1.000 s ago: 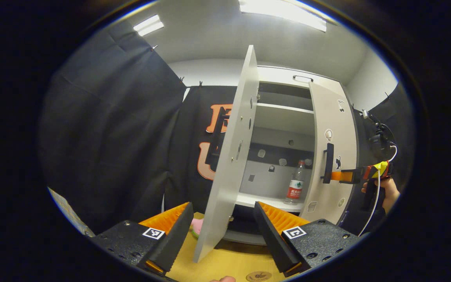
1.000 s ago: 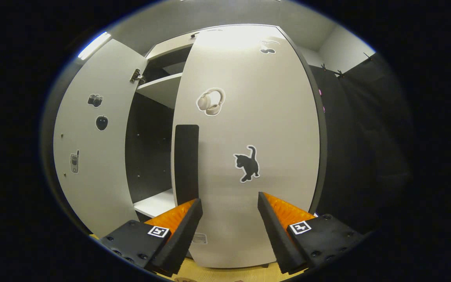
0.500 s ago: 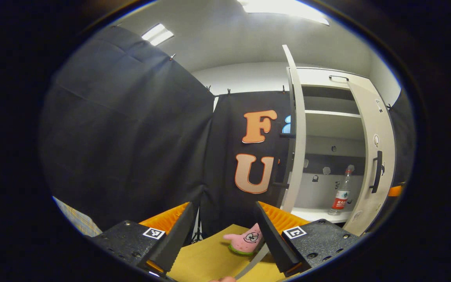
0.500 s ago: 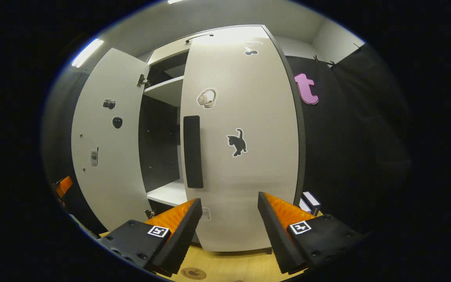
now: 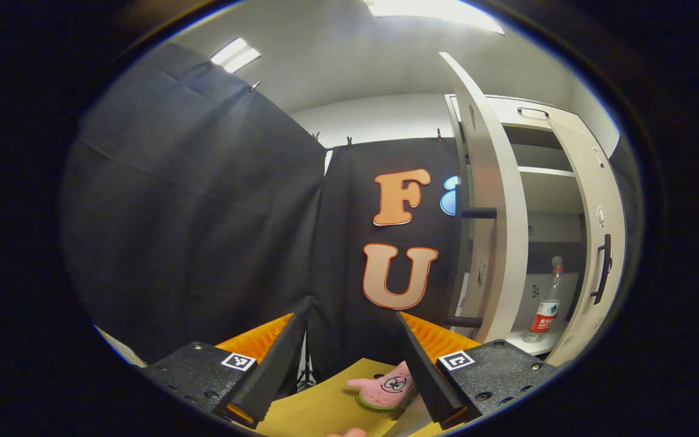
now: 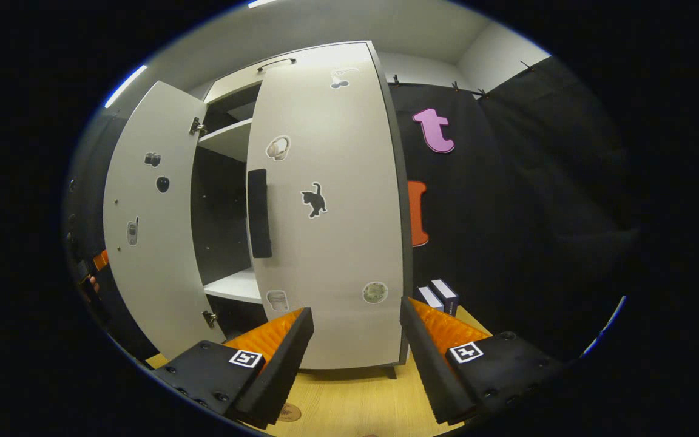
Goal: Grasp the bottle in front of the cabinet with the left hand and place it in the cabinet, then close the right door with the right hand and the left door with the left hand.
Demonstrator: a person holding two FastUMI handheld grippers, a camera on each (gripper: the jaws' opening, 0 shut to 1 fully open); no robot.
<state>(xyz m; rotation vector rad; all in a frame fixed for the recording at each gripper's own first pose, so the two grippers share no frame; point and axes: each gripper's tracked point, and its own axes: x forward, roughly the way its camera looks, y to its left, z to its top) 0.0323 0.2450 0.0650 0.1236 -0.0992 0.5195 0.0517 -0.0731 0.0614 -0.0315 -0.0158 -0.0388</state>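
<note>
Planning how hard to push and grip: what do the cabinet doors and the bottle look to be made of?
Left door: likely laminated board, with a smooth matte pale face and flat edge. Right door looks the same. Bottle: apparently thin clear plastic, see-through above its red label.

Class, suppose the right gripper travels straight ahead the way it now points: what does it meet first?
Probably the pale right cabinet door, which fills the gap ahead of the open right gripper; the depth between them is unclear.
</note>
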